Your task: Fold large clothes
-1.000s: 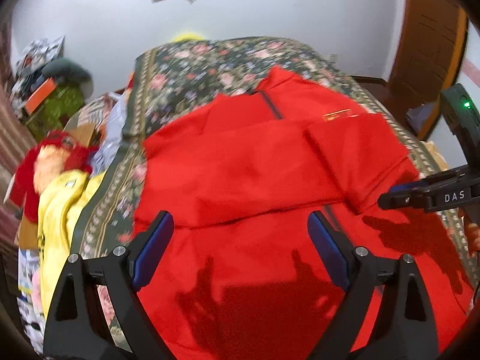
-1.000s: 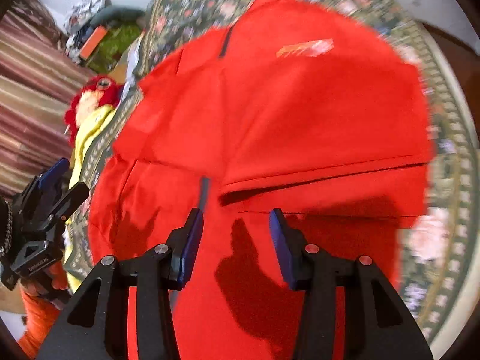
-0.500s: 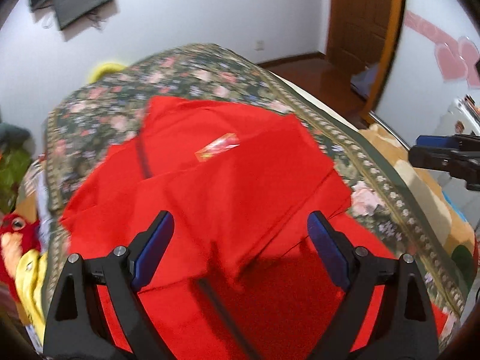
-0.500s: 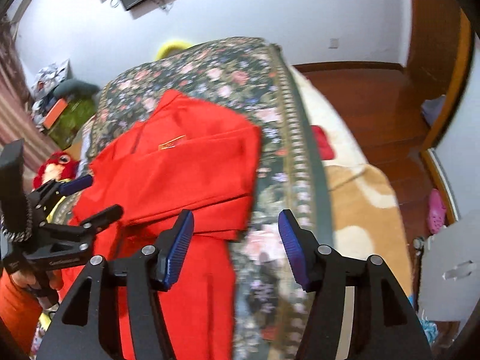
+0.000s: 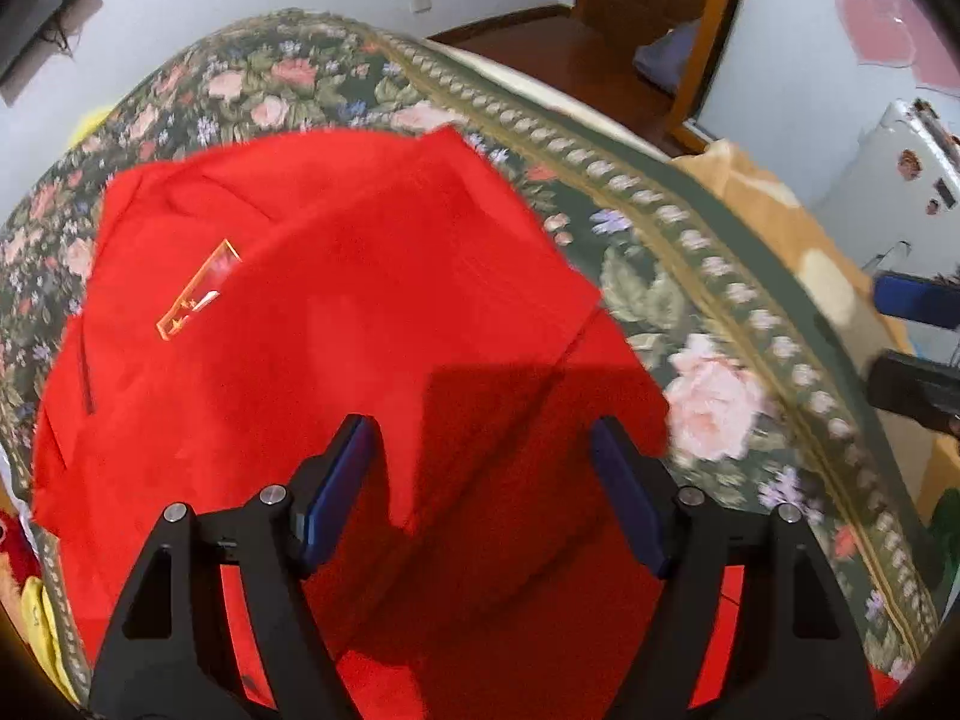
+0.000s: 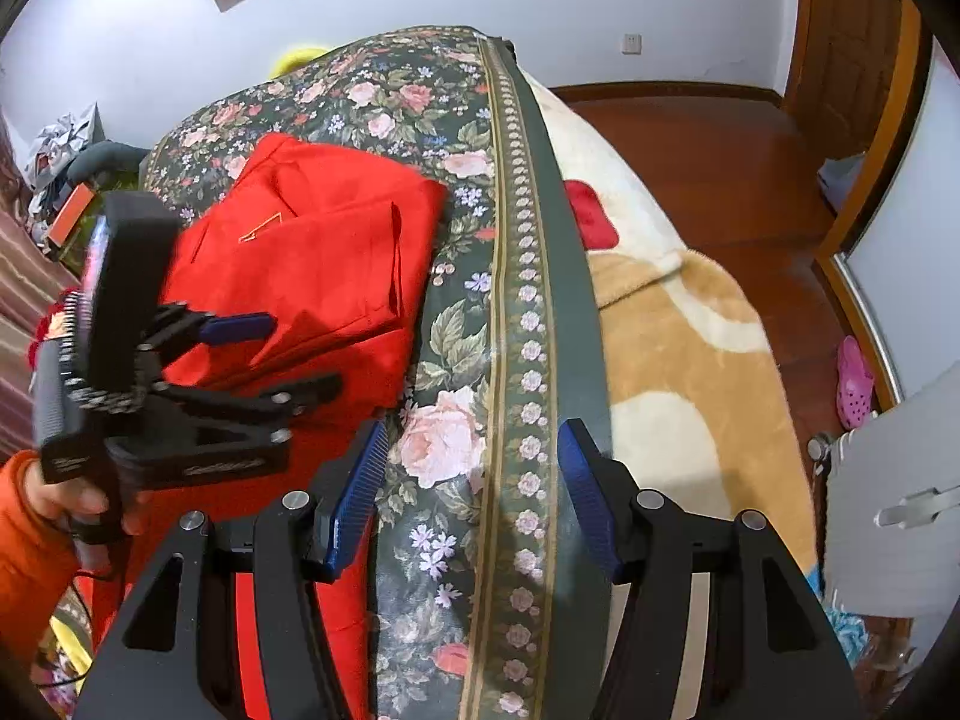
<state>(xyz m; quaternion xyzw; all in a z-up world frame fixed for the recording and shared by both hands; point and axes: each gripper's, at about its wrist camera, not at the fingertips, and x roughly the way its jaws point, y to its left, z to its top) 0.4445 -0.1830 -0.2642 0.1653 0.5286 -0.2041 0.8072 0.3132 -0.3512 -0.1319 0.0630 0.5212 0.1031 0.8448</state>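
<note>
A bed with a dark floral cover (image 6: 468,324) fills most of both views, its patterned green border (image 5: 750,312) running down the right side. Beyond that border a tan and cream blanket (image 6: 678,348) hangs toward the wooden floor (image 6: 708,144), where a pink clog (image 6: 853,381) lies near a door frame.

The red garment (image 5: 336,324) lies spread on the cover, on the left half of the bed as the right wrist view shows it (image 6: 324,264). Its upper part is already folded over, with a sleeve or side panel doubled onto the body so that a straight folded edge runs along its right side. A small yellow-edged badge (image 5: 195,291) sits on the chest, and a dark zip line shows at the garment's left edge.

The left gripper (image 5: 483,474) hangs above the lower middle of the garment, its blue-padded fingers (image 5: 339,489) spread wide with nothing between them; its shadow falls on the red cloth below. In the right wrist view the same gripper (image 6: 270,354) appears side-on over the cloth, held by a hand (image 6: 72,498) in an orange sleeve.

The right gripper (image 6: 474,480) is off the garment, over the floral cover and its border just to the garment's right. Its fingers (image 6: 354,492) are also wide apart and hold nothing.
</note>
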